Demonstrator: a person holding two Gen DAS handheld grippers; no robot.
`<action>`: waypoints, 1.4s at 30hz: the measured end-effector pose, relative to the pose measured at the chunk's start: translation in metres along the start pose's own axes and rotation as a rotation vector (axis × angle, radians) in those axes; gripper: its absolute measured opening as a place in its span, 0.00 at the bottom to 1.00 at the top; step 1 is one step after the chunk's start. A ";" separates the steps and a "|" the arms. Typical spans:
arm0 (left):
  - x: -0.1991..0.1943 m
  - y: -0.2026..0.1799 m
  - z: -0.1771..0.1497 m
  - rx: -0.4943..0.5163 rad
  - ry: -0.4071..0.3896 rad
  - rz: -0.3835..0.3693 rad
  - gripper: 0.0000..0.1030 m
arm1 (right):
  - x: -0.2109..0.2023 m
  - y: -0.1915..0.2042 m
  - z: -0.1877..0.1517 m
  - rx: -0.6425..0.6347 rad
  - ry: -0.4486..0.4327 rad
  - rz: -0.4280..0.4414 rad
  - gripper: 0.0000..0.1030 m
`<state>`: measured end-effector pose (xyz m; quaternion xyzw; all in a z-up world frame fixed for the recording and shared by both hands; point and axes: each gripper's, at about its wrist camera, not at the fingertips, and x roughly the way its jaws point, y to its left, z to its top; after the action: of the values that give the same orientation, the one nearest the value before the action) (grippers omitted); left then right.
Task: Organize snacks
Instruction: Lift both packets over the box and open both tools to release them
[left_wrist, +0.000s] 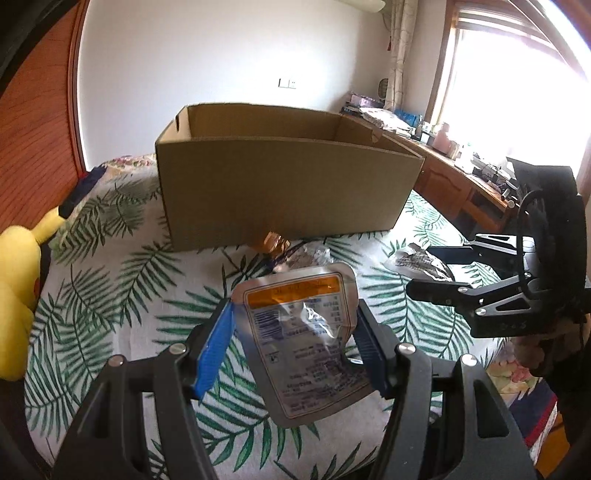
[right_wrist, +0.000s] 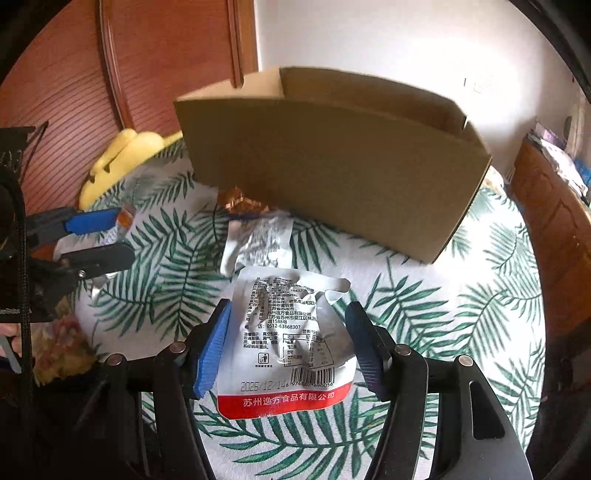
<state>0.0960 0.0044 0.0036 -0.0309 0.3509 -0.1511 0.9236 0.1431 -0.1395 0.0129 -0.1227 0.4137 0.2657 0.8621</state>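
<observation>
At the lower centre of each wrist view, the left gripper clamps an orange-labelled foil pouch and the right gripper a red-banded pouch, both seemingly light, crinkly and slippery, best pinched across their flat middles, below the cardboard box.

box brown | bedsheet green fern-print (white ground) | plush yellow

A bed with a leaf-print bedspread sits between a wooden headboard, white wall, and sunlit window.
</observation>
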 end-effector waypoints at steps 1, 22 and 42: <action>-0.001 -0.002 0.002 0.006 -0.004 0.001 0.61 | -0.003 -0.001 0.002 0.002 -0.006 -0.001 0.62; -0.020 -0.014 0.076 0.086 -0.100 0.012 0.61 | -0.050 -0.023 0.039 0.098 -0.183 -0.041 0.62; 0.027 -0.005 0.150 0.114 -0.119 -0.003 0.62 | -0.035 -0.049 0.096 0.141 -0.280 -0.032 0.62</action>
<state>0.2126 -0.0161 0.0997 0.0124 0.2860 -0.1699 0.9429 0.2142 -0.1511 0.0996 -0.0303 0.3051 0.2367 0.9219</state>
